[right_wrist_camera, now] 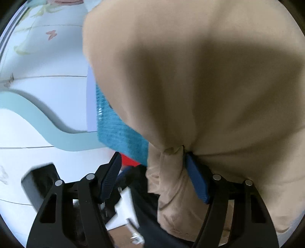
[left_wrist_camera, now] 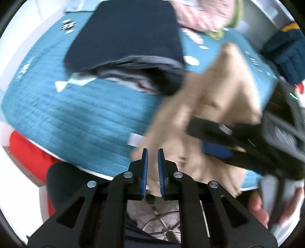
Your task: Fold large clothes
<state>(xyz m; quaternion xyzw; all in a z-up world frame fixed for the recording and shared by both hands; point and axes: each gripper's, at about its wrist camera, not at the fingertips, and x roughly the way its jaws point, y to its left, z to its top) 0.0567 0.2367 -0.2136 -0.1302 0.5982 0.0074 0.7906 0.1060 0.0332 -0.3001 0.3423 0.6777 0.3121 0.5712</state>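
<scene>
Right wrist: wide claw (right_wrist_camera: pixel 152 171) against beige garment (right_wrist_camera: pixel 190 85)

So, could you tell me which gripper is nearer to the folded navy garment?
Left. The left gripper faces the navy garment across the teal blanket; the right gripper, draped in the beige garment, sits farther right.

Your left hand-held gripper (left_wrist_camera: pixel 152 152): blue-padded fingers (left_wrist_camera: pixel 145 171) nearly together, a narrow gap between them, over the near edge of the beige fabric garment (left_wrist_camera: pixel 213 99).
Your right hand-held gripper (left_wrist_camera: pixel 215 141): black, blurred, against the beige garment at right.
Surface: teal quilted bed cover (left_wrist_camera: pixel 76 114) with white motifs.
Behind: dark navy folded garment (left_wrist_camera: pixel 125 32) lying on the cover, touching the beige one.
Far edge: pink and green cloth pile (left_wrist_camera: pixel 207 15).
</scene>
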